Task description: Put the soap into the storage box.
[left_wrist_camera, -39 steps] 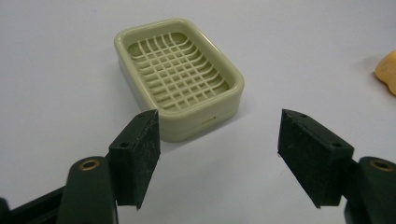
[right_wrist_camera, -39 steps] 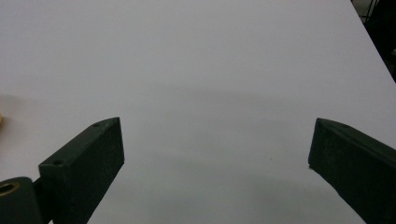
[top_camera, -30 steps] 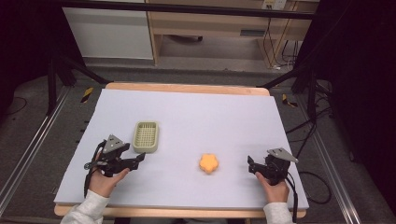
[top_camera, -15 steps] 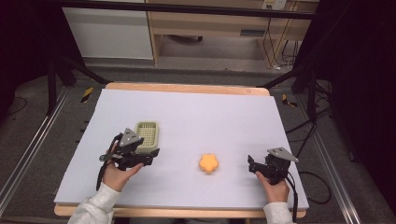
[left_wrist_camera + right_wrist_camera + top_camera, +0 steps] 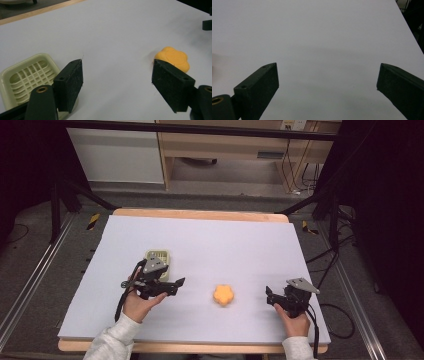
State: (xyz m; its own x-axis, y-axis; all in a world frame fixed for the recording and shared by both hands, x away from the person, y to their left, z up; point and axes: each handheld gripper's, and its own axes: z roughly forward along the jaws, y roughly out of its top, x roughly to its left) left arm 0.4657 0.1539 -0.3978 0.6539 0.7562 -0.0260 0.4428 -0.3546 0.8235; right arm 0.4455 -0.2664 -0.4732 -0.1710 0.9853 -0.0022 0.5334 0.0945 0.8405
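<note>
A pale green slatted soap dish [image 5: 159, 256] lies left of centre on the white table [image 5: 210, 240]. An orange flower-shaped soap [image 5: 223, 295] rests to its right, nearer the front. My left gripper [image 5: 177, 285] hovers over the dish's near edge, open, jaws pointing right toward the soap. In the left gripper view the left gripper [image 5: 117, 67] holds nothing, with the soap dish [image 5: 27, 75] behind its left jaw and the soap [image 5: 175, 57] behind its right jaw. My right gripper [image 5: 271, 297] sits open to the right of the soap. The right gripper [image 5: 328, 68] faces bare table.
The table's wooden rim [image 5: 200, 214] runs along the far side. Black frame legs [image 5: 55, 205] stand at the left and right of the table. Cables [image 5: 330, 310] trail on the floor to the right. A cabinet [image 5: 117, 155] stands beyond.
My left gripper has moved right, from the left of the soap dish to over its near edge, closer to the soap. The right gripper has stayed put.
</note>
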